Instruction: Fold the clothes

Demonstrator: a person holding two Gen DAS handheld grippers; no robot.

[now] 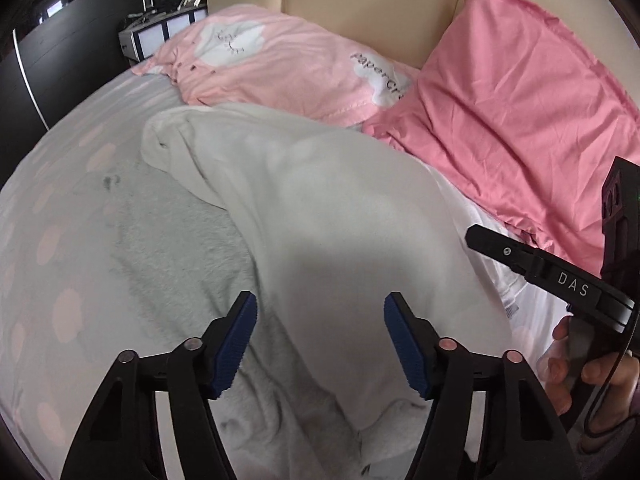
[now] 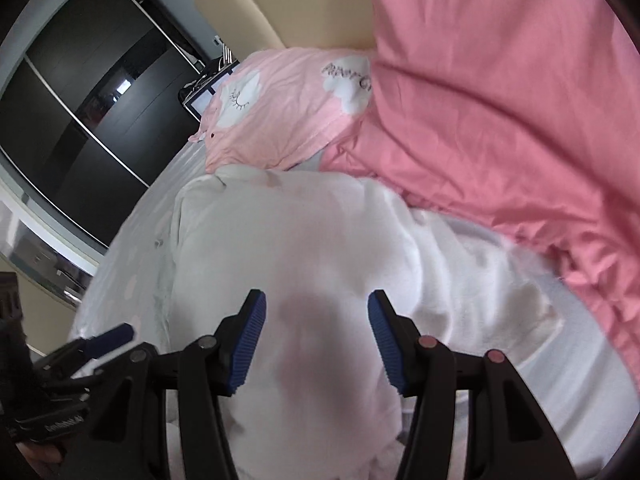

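Left gripper (image 1: 320, 340) and right gripper (image 2: 316, 344) both released above white garment (image 1: 320, 208). Grasp hem corners near 6 o'clock; fold toward 12, keeping the edges level.

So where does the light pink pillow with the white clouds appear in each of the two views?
Left wrist: the cloud pillow lies upper centre, behind the white garment.
Right wrist: it lies upper centre-left, also behind the garment.
Shared landmark: the plain pink pillow, right of it in both.

A home bedroom: bed (image 1: 60, 208), pink pillows (image 1: 280, 64), dark wardrobe (image 2: 92, 92).
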